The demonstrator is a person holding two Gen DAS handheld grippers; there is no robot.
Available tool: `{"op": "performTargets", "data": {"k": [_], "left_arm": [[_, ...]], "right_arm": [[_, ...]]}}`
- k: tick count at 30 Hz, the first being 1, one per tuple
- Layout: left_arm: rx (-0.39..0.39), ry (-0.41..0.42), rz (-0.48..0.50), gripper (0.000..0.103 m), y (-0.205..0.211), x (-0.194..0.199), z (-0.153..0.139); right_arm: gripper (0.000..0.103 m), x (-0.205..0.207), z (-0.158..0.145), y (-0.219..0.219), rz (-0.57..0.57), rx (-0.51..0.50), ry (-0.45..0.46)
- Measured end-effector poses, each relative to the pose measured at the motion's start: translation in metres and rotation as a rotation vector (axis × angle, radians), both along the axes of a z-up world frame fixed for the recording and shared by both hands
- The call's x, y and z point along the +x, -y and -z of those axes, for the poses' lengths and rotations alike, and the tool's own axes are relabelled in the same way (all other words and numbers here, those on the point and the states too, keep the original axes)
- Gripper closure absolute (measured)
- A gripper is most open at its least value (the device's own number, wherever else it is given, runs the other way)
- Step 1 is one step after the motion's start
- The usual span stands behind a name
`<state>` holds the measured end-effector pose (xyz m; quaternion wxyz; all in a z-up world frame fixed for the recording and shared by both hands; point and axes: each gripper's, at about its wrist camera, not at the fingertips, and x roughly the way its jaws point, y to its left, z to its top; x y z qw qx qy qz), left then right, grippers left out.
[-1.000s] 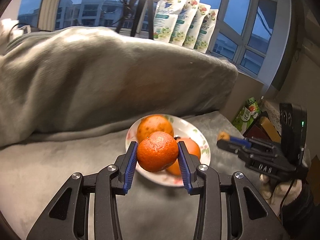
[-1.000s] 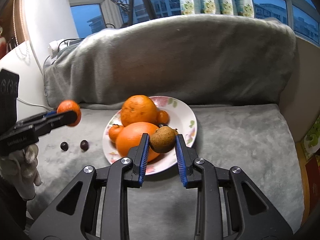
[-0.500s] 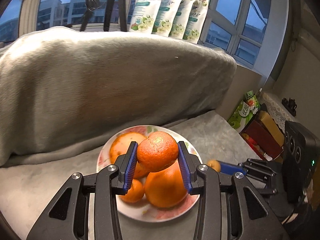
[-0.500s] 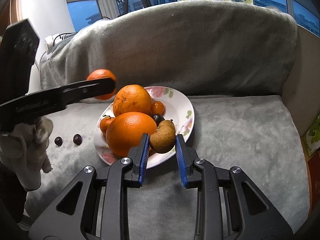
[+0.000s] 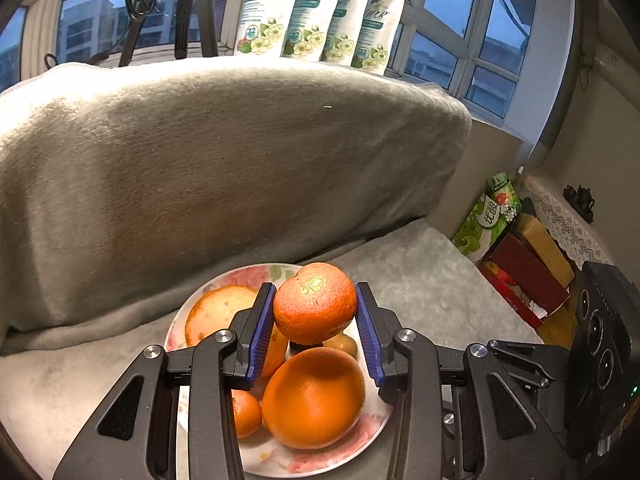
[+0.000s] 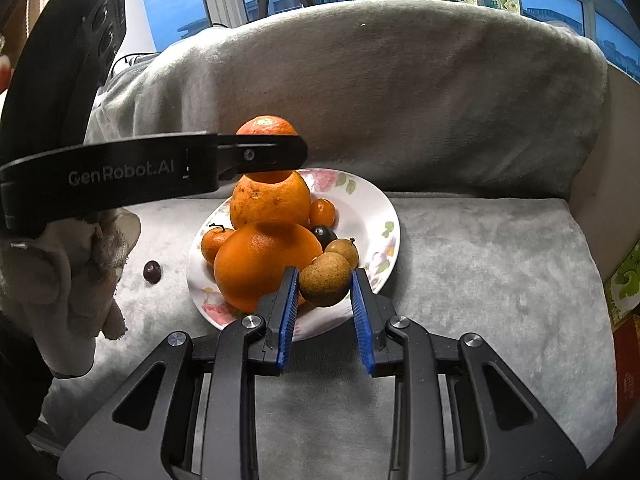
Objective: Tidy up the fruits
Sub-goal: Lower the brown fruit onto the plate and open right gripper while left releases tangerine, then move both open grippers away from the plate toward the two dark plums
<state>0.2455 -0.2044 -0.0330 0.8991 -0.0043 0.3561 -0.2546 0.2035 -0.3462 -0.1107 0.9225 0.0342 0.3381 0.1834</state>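
Observation:
My left gripper (image 5: 315,314) is shut on a mandarin (image 5: 315,303) and holds it above the floral plate (image 5: 280,458), over the pile of oranges. From the right wrist view the left gripper's finger (image 6: 256,156) crosses the mandarin (image 6: 266,126) above the far big orange (image 6: 271,202). My right gripper (image 6: 325,294) has a small brown fruit (image 6: 324,284) between its blue pads at the plate's near rim (image 6: 384,276); gaps show on both sides of it. The plate also holds a big front orange (image 6: 264,266), small mandarins, a dark fruit and another brown fruit.
A small dark fruit (image 6: 152,271) lies on the grey blanket left of the plate. The blanket-covered backrest (image 6: 380,92) rises behind. Detergent pouches (image 5: 320,12) stand on the window sill. Boxes and a green pack (image 5: 492,216) sit off the seat's right end.
The left gripper has carried the mandarin further over the plate, above the oranges. The right gripper has lowered the brown fruit to the plate's near side and its jaws have widened slightly.

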Motion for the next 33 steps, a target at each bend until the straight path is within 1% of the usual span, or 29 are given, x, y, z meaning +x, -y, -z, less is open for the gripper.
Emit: {"op": "performTargets", "data": {"k": [7,15,16,18,20,22,23,24,26,28,30,32,33], "left_arm": [[0.016,-0.005,0.011,0.065,0.005,0.004,0.001],[0.013,0.005,0.0,0.064,0.004,0.006,-0.002],[0.016,0.01,0.002,0.063,0.005,0.006,-0.003],[0.014,0.024,0.0,0.05,0.004,0.004,-0.006],[0.006,0.033,-0.001,0.049,0.003,0.003,-0.009],[0.007,0.04,-0.003,0.048,0.002,0.002,-0.012],[0.008,0.044,-0.003,0.043,0.002,0.002,-0.014],[0.006,0.05,-0.005,0.041,0.002,0.001,-0.015],[0.0,0.054,-0.006,0.041,0.0,0.0,-0.017],[-0.001,0.053,-0.006,0.039,0.0,-0.001,-0.018],[0.001,0.054,-0.007,0.031,0.001,-0.002,-0.018],[0.006,0.059,-0.013,0.028,0.002,-0.004,-0.019],[0.007,0.06,-0.017,0.023,0.002,-0.004,-0.02]], "right_arm": [[0.075,0.003,0.001,-0.002,0.008,-0.024,0.006],[0.075,0.009,0.004,-0.002,0.002,-0.036,0.002],[0.075,0.009,0.004,-0.002,-0.005,-0.032,0.0],[0.075,0.008,0.003,-0.002,-0.009,-0.023,0.006],[0.075,0.008,0.003,-0.003,-0.011,-0.024,0.009],[0.064,0.008,0.002,-0.005,-0.018,-0.026,0.012],[0.051,0.007,0.002,-0.005,-0.017,-0.027,0.02],[0.045,0.005,0.0,-0.005,-0.018,-0.028,0.03],[0.042,0.002,-0.002,-0.007,-0.025,-0.024,0.046],[0.036,0.001,-0.003,-0.008,-0.027,-0.024,0.051],[0.027,-0.001,-0.005,-0.008,-0.018,-0.025,0.061],[0.022,-0.002,-0.006,-0.008,-0.011,-0.025,0.071],[0.021,-0.003,-0.007,-0.008,-0.008,-0.026,0.074]]}}
